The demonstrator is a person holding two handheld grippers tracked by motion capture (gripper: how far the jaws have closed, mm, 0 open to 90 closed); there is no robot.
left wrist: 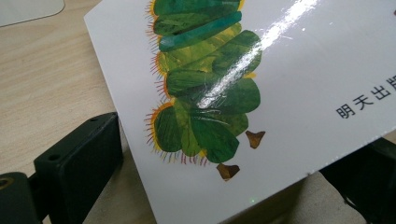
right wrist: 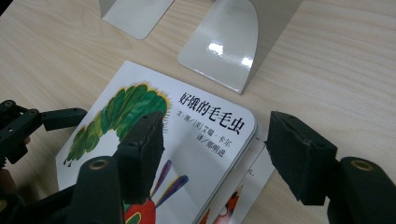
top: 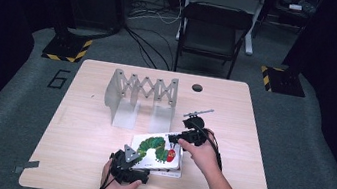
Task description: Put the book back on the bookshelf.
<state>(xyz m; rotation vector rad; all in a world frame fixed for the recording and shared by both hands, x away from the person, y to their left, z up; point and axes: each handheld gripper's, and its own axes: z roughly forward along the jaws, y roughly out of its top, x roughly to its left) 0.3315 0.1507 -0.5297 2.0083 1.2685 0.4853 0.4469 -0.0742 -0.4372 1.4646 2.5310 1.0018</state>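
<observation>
While the caterpillar picture book [top: 158,151] lies flat on the near middle of the wooden table [top: 80,127], just in front of the expanding metal book rack [top: 142,90], both grippers work at its edges. From the right gripper view, a 2nd book [right wrist: 243,198] peeks out beneath the top one, so I count 2 books in the stack.

The left gripper [top: 132,162] sits at the book's near left corner; its own view shows the cover's corner [left wrist: 224,154] reaching between the 2 black jaws, but whether the pads actually press on it I cannot tell. The right gripper [right wrist: 215,156] stands wide, one jaw over the cover and the other off the far right edge, clasping nothing yet.

It looks like the lifting step: getting hold of the top book to stand it in the rack. The next move likely calls for the right jaws to drop around the book's edge and pinch it, then tip it upright toward 1 of the rack's slots between its 2 visible base plates [right wrist: 224,46].
</observation>
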